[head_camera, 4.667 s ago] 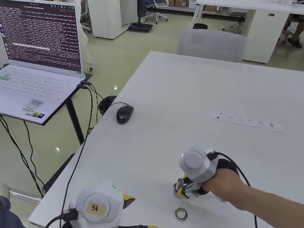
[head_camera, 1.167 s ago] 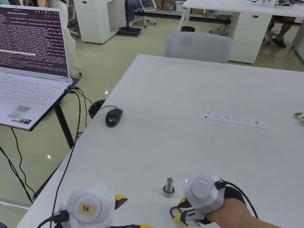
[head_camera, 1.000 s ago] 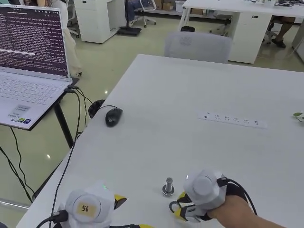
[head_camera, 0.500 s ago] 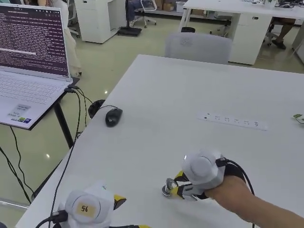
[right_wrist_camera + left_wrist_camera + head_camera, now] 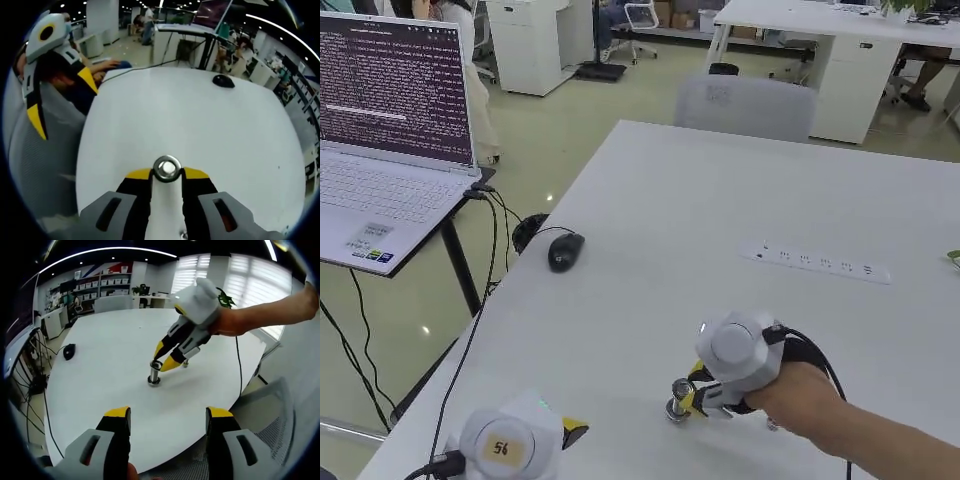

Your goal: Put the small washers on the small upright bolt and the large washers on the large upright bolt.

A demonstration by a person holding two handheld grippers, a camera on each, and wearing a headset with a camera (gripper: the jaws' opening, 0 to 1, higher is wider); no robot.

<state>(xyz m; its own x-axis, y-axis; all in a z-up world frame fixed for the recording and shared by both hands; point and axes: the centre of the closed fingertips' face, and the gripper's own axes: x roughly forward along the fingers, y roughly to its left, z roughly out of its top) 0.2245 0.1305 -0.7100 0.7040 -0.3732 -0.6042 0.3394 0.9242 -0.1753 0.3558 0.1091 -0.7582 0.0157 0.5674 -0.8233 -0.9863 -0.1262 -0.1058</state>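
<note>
Right gripper view: right tongs [image 5: 166, 174] pinch washer [image 5: 158, 169], masking the bolt [image 5: 153, 376]; left tongs [image 5: 168, 413] agape.

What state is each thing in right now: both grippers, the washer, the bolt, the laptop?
Left gripper: open, empty.
Right gripper: shut on the washer.
Washer: gripped between the jaws, at the bolt's top.
Bolt: upright on the table.
Laptop: open, screen lit.
</note>
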